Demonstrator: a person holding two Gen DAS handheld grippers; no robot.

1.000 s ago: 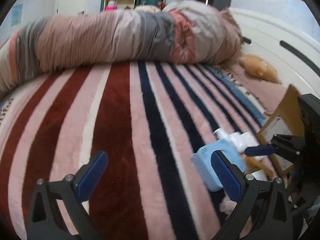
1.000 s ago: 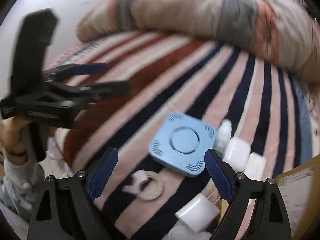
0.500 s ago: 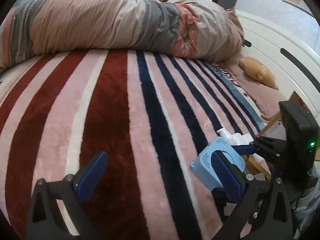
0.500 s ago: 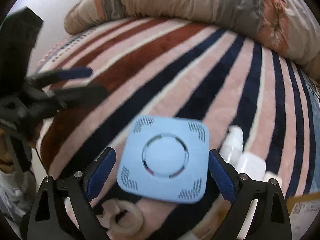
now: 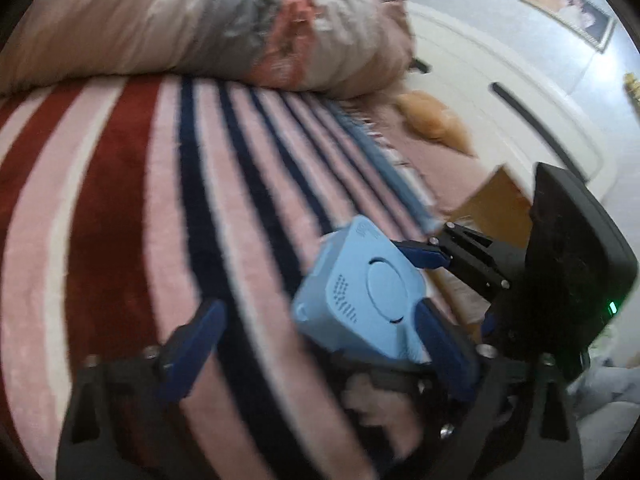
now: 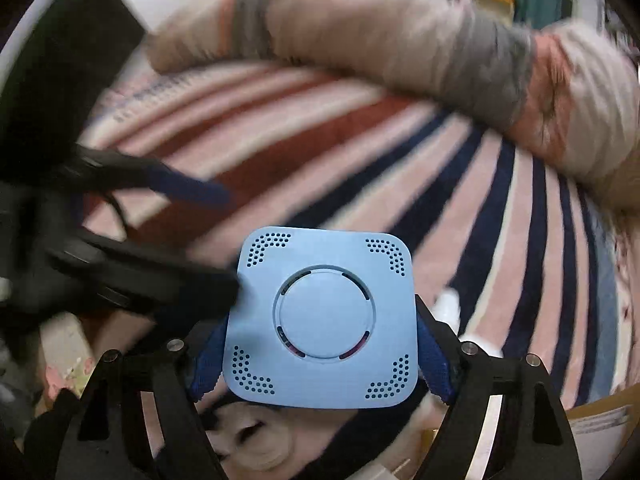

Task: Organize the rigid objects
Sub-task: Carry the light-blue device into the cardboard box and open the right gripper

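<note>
Evidently the pick-up step is in hand: the right gripper point(image 6: 320, 354) is clamped on the blue box point(image 6: 322, 320), its blue pads pressing the box's two opposite sides, and the box appears held above the striped bed point(image 6: 400, 168) rather than lying on it. The left gripper point(image 5: 316, 344) is spread wide and holds nothing; it hovers just beside the box, one finger close to the box's edge, though whether it touches is unclear through the blur. A few white items point(image 6: 448, 304) lie on the bed behind the box, and a cardboard carton point(image 5: 496, 204) stands at the bed's far side, near the right gripper. Judging from this, the next move calls for carrying the box level to its place, probably the carton, while the left gripper keeps out of the path.
</note>
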